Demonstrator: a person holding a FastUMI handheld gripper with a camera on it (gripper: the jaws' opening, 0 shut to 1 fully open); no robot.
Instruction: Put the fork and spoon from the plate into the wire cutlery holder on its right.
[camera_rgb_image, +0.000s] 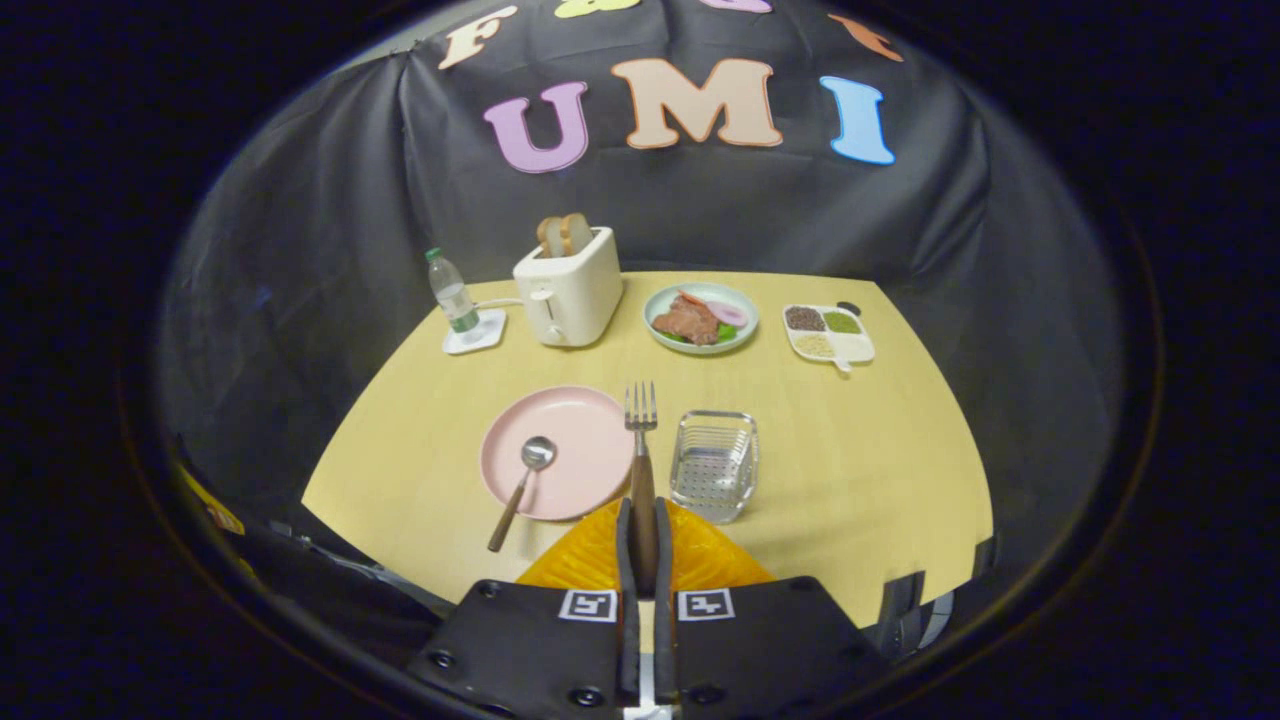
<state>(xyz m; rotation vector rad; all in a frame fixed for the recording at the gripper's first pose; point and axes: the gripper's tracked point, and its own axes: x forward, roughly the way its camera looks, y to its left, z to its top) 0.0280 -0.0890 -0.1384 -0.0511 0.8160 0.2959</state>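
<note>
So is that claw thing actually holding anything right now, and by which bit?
Yes: the gripper is shut on the fork, both fingers clamping its wooden handle, tines pointing forward between the pink plate and the wire holder.

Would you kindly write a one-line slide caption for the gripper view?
Gripper shut on fork, held above table between pink plate and wire holder; spoon on plate.

fork (640, 440) handle: end hidden between gripper (643, 520) fingers | compartment tray (829, 334) contents: unidentifiable
</note>
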